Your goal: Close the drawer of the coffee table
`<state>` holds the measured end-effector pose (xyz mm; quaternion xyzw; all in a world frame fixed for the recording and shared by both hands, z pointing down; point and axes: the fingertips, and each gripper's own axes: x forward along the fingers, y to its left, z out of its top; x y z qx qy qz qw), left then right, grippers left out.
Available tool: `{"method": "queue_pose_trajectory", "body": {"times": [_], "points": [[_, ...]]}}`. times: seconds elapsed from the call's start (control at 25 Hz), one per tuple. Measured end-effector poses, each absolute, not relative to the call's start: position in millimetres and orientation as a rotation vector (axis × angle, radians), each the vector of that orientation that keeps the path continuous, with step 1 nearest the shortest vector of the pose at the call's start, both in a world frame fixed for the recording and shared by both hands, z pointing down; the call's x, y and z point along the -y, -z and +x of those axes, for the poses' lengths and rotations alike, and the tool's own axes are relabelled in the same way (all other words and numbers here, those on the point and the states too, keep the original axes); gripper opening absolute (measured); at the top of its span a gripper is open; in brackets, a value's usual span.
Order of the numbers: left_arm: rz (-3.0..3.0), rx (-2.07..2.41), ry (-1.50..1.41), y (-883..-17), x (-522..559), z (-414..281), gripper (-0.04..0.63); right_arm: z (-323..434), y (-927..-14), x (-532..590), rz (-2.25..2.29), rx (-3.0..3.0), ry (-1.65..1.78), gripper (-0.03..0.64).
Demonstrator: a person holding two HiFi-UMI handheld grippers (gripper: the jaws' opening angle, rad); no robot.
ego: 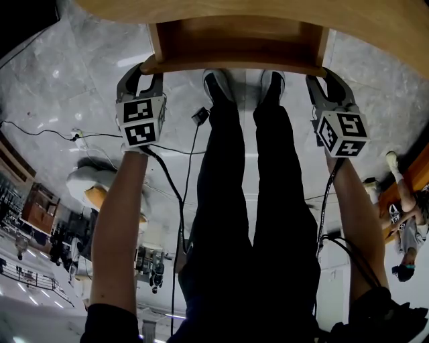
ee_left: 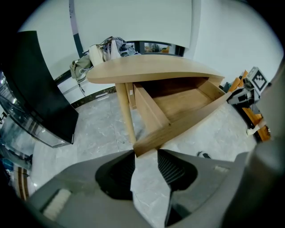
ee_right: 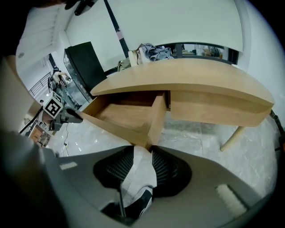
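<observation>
Drawer (ego: pixel 236 47) is found pulled out, front board crosswise. Left claw (ego: pixel 141 68) and right claw (ego: pixel 326 75) are set at its end corners, both spread wide, nothing gripped; coffee table (ego: pixel 375 23) lies beyond.

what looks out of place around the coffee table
The drawer stands pulled well out from under the coffee table top, empty. The left gripper and right gripper sit at its front corners, fingers apart. Nothing looks spilled or damaged.
</observation>
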<state>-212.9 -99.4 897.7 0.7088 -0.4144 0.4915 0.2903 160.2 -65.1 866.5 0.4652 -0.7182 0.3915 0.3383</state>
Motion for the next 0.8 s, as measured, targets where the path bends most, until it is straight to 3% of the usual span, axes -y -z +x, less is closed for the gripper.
{"method": "queue_pose_trajectory", "body": {"times": [0.8], "points": [[1.894,1.157,-1.276,-899,167,-206,0.166,168,-867,136,1.388,1.869,-1.049,0.130]]}}
